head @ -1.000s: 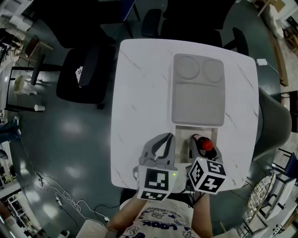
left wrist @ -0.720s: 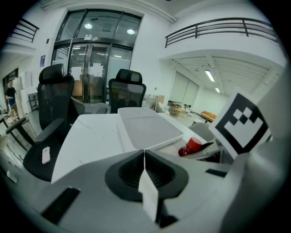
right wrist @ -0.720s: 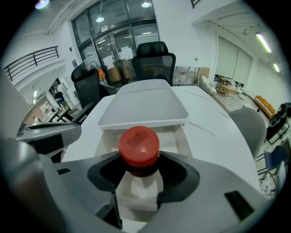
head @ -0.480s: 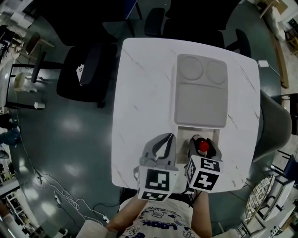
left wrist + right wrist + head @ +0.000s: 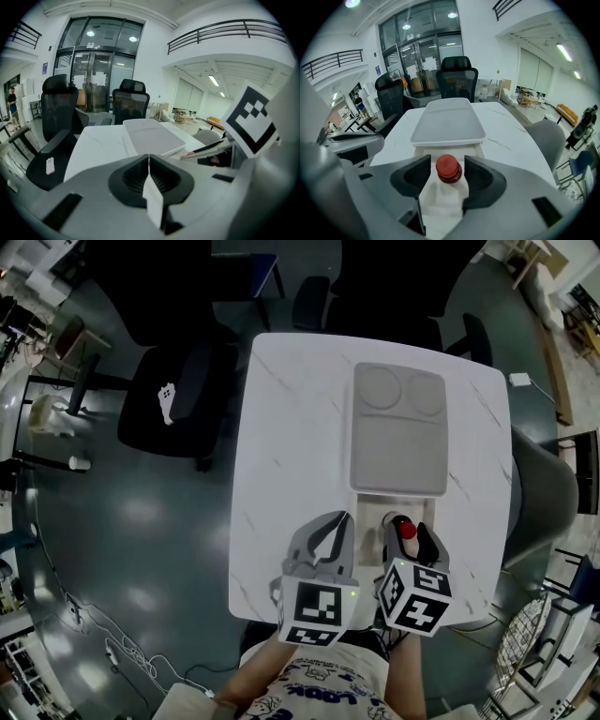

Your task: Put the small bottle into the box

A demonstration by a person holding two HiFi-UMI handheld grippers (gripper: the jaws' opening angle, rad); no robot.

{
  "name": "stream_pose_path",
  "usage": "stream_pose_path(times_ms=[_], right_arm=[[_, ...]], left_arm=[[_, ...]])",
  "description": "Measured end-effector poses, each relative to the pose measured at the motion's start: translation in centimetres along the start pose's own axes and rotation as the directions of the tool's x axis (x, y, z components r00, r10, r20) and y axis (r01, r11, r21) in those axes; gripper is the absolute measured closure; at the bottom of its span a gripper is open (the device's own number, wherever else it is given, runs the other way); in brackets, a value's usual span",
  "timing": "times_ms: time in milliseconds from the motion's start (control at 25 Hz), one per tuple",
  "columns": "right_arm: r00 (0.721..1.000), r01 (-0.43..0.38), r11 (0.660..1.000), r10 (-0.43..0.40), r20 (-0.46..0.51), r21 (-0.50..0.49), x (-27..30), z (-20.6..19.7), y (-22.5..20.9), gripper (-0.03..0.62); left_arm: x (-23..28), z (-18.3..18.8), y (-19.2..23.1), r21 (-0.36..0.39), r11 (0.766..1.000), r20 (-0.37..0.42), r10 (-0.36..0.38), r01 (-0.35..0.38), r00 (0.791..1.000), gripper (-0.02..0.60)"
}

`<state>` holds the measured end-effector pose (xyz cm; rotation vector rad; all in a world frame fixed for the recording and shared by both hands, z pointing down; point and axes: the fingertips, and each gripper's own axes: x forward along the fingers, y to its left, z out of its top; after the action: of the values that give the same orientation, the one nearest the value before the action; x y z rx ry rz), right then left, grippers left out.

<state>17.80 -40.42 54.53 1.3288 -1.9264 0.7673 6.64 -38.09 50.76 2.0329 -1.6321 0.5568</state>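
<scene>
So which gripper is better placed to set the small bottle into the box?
Right: the right gripper grips the small bottle at the open box; the left gripper is shut, empty.

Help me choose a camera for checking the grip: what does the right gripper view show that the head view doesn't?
Only the right gripper view shows the body of the small white bottle clamped between the jaws of the right gripper. Only the head view shows the shut tips of the left gripper and two round recesses in the flat grey lid. Both show the bottle's red cap, the open white box at the lid's near edge and the white table.
</scene>
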Motion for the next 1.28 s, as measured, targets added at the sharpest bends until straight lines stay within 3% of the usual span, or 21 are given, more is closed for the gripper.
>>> stream_pose_path(times_ms=[280, 480, 600, 1280], right_arm=[[0.989, -0.036, 0.999, 0.032, 0.146, 0.028, -3.4, 2.0, 1.4, 0.364], [0.956, -0.081, 0.995, 0.061, 0.287, 0.059, -6.4, 3.7, 2.8, 0.367], [0.939, -0.061, 0.996, 0.033, 0.342, 0.071, -8.1, 4.3, 3.4, 0.464], [0.896, -0.055, 0.997, 0.026, 0.444, 0.053, -13.9, 4.6, 7.7, 0.537]], left_arm=[[-2.2, 1.8, -0.1, 0.046, 0.999, 0.061, -0.009, 0.006, 0.998, 0.561], [-4.1, 3.2, 0.0, 0.066, 0.998, 0.11, -0.01, 0.003, 0.994, 0.561], [-5.5, 4.1, 0.0, 0.08, 0.997, 0.144, -0.016, 0.004, 0.989, 0.561], [-11.8, 7.8, -0.2, 0.15, 0.989, 0.298, -0.057, 0.012, 0.953, 0.561]])
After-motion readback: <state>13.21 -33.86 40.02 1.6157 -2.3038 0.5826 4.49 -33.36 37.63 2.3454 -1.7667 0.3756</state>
